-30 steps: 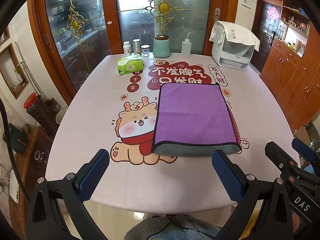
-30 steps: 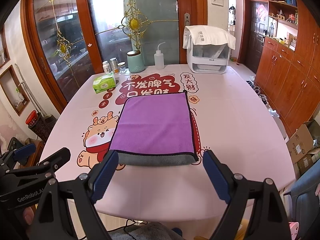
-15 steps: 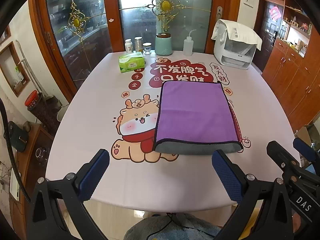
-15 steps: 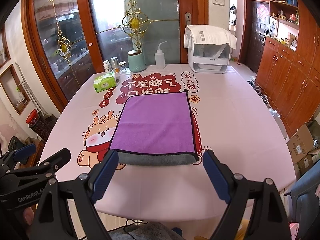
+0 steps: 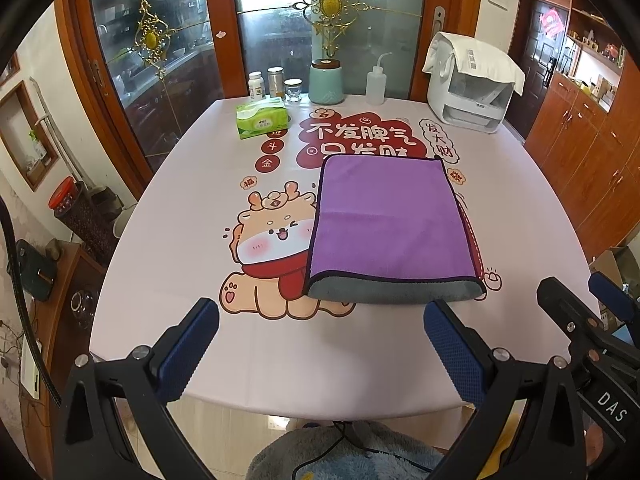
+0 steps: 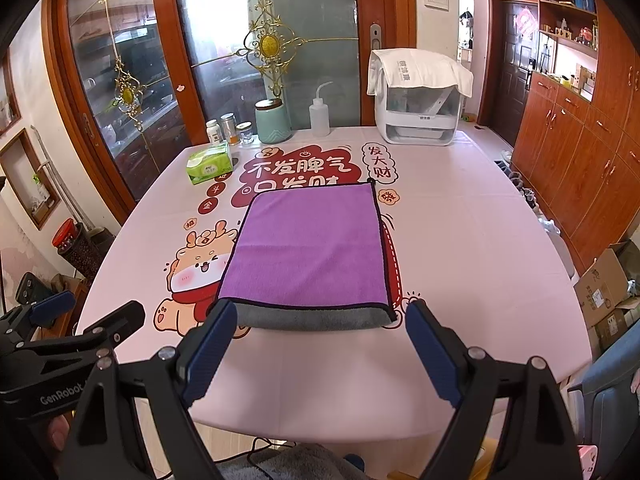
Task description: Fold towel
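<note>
A folded purple towel (image 5: 390, 224) lies on the desk (image 5: 168, 248) at 12 o'clock from the wide-open, empty left gripper (image 5: 320, 344) and right gripper (image 6: 320, 344).

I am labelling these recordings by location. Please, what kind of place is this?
Most likely a home dining room. A large table with a pink cartoon-printed tablecloth stands before wood-framed glass sliding doors, apparently opening onto a kitchen, and reddish-brown wooden cabinets line the right wall.
</note>
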`<state>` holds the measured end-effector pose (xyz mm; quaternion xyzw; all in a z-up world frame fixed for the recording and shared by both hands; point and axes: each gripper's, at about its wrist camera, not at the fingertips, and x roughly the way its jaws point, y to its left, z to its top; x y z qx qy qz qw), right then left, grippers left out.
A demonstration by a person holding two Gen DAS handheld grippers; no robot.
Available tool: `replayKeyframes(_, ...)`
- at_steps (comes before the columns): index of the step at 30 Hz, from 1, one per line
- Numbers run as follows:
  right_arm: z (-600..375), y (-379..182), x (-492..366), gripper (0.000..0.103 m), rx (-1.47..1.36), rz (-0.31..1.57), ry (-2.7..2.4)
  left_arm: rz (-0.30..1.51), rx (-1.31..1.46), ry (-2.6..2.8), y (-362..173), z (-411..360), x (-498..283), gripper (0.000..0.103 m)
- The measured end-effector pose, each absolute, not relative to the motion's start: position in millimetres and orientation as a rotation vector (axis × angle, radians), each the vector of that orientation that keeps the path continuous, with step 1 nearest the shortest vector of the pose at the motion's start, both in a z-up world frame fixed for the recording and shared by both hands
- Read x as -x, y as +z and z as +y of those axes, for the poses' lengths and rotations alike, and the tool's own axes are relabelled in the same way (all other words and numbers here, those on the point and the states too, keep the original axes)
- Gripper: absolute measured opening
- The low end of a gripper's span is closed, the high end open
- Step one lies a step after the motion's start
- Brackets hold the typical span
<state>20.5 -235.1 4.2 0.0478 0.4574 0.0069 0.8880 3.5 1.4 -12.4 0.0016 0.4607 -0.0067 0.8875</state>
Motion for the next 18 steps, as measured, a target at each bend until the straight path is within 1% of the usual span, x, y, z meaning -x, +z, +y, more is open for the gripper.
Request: replayKeyframes(18, -239.9, -2.3, -22.1, 0.087, -0.097, 0.971, 0.048, 0.989, 0.002, -0.011, -18.6, -5.8, -4.3, 0.102)
